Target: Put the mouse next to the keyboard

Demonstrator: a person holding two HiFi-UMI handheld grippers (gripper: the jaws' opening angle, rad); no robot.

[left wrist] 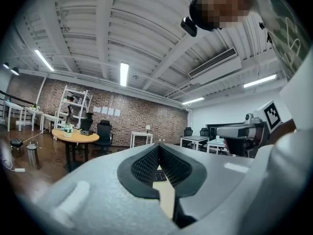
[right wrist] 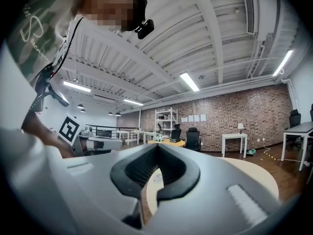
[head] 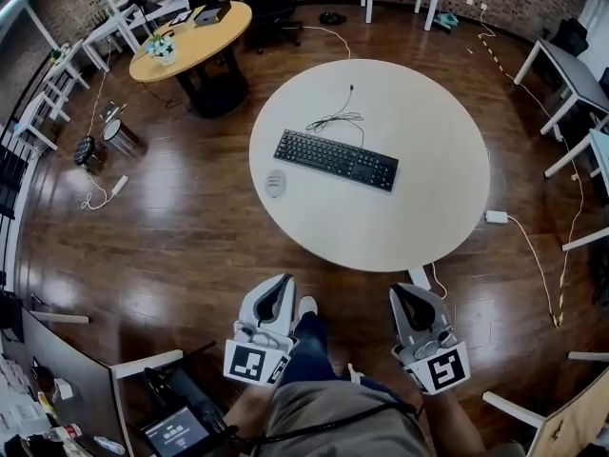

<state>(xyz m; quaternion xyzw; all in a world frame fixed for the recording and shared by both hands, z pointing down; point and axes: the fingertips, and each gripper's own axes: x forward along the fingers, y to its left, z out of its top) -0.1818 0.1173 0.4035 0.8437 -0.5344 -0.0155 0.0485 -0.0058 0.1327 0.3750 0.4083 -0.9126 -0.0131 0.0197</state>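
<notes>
round tbl (head: 419,208) ahead of person | black kbd (head: 336,159) near tbl centre, angled | L gripper (head: 280,284) & R gripper (head: 405,295) short of tbl edge, both jaws together, nothing btwn | grey mouse (head: 275,183) on tbl, near kbd's left end, well apart from grippers

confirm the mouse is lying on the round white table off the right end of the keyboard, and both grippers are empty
Not quite. The head view shows the mouse lying off the left end of the keyboard, not the right. The rest holds: it is on the round white table, and the left gripper and right gripper are both empty.
</notes>
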